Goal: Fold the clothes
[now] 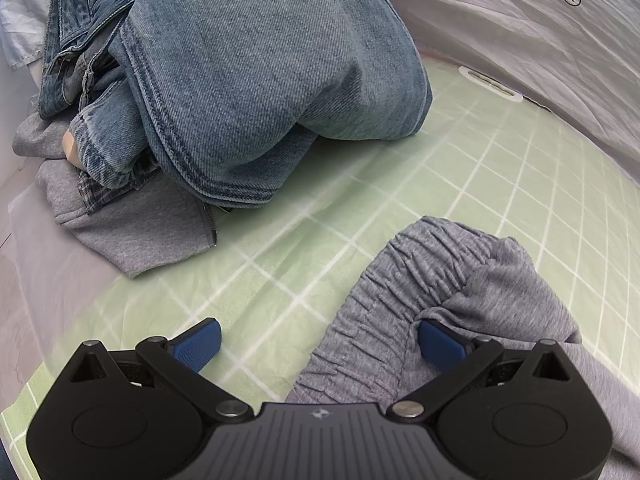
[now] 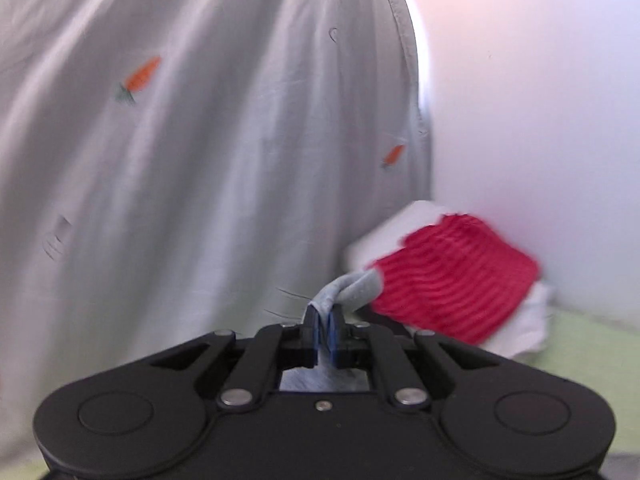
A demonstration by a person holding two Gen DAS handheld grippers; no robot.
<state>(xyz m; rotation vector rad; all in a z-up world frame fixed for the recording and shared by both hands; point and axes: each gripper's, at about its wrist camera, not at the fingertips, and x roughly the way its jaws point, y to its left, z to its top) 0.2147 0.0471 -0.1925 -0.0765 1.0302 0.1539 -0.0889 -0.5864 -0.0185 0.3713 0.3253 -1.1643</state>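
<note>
My right gripper point(image 2: 325, 320) clamps grey fabric point(image 2: 352, 286); left gripper point(image 1: 318, 340) gapes over sweatpants point(image 1: 460, 280); I'd lift evenly.

A: Bedding noted?
B: A green checked sheet point(image 1: 460, 184) covers the surface. A pale grey curtain point(image 2: 200, 152), printed with orange carrots point(image 2: 140, 76), hangs along the sheet's far edge.

A: Anything else against that sheet?
B: A white oval tag point(image 1: 491, 83) lies at the sheet's far edge, just below the curtain. A plain white wall point(image 2: 540, 100) rises beyond the sheet's corner, right of the curtain. Right-hand view is blurred.
</note>
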